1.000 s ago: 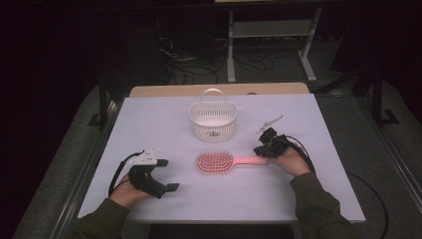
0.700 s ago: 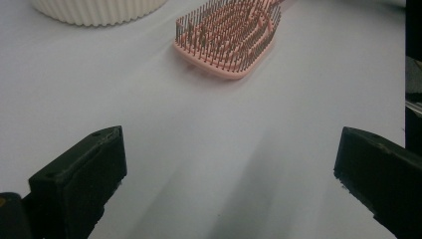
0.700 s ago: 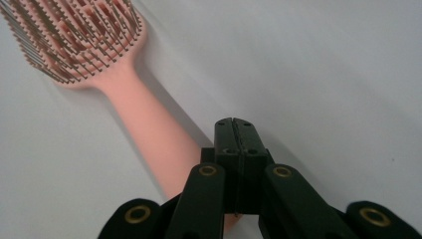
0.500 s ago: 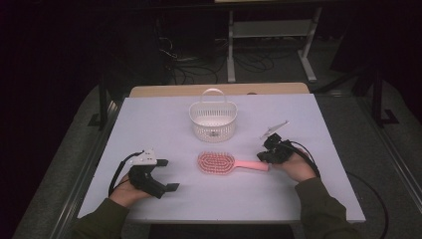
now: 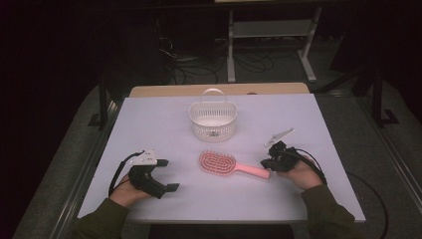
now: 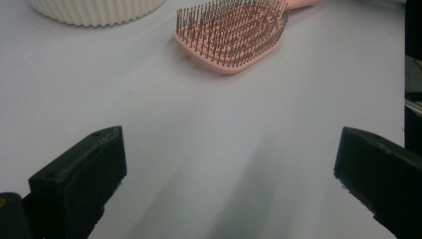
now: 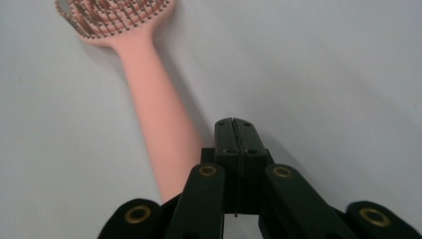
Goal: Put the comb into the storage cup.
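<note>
Left gripper (image 5: 165, 175) at the near left of the white table (image 5: 149, 119), resting in the left hand (image 5: 127, 189), 2 jaws spread wide with bare tabletop between. Ahead of it and slightly right, pink hairbrush (image 5: 217, 163), bristles up, handle running toward the other gripper. Beyond the brush head, white slotted basket (image 5: 212, 118), upright, handle raised, apart from the brush. Right gripper (image 5: 265, 163) held by the right hand (image 5: 301, 173), jaws pressed together with nothing between, tips just beside the handle's end; touching or not, cannot tell.
</note>
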A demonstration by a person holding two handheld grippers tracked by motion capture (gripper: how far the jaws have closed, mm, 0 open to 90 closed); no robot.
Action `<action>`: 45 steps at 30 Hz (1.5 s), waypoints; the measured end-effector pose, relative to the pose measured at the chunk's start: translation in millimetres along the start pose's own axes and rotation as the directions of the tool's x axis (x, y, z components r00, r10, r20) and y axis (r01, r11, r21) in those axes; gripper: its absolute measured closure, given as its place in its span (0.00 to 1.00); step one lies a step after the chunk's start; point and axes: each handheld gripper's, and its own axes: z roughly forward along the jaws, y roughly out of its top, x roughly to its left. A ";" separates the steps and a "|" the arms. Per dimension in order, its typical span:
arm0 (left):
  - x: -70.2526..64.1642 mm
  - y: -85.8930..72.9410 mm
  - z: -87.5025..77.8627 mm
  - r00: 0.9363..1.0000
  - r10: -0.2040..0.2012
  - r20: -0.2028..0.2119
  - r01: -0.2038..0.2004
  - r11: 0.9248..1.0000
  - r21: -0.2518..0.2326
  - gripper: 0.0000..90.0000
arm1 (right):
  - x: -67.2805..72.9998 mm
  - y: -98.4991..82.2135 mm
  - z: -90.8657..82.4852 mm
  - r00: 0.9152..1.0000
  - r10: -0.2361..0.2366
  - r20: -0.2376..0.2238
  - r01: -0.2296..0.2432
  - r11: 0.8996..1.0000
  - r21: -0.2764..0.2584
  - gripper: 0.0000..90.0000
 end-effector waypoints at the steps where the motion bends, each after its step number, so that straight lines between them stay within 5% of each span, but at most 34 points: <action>1: -0.1 0.0 0.1 1.000 0.000 0.000 0.000 1.000 0.000 0.00 | 1.1 -0.8 -0.5 1.000 -0.003 -0.002 0.003 1.000 -0.001 0.99; 38: -1.8 0.3 1.3 1.000 0.005 0.006 -0.006 1.000 0.005 0.00 | 44.9 -18.8 -6.7 0.994 -0.081 -0.076 0.082 0.997 0.008 0.99; 45: -1.6 0.2 1.1 1.000 0.003 0.007 -0.003 1.000 0.003 0.00 | 35.9 -19.8 -15.4 0.998 -0.041 -0.048 0.037 0.996 -0.085 0.73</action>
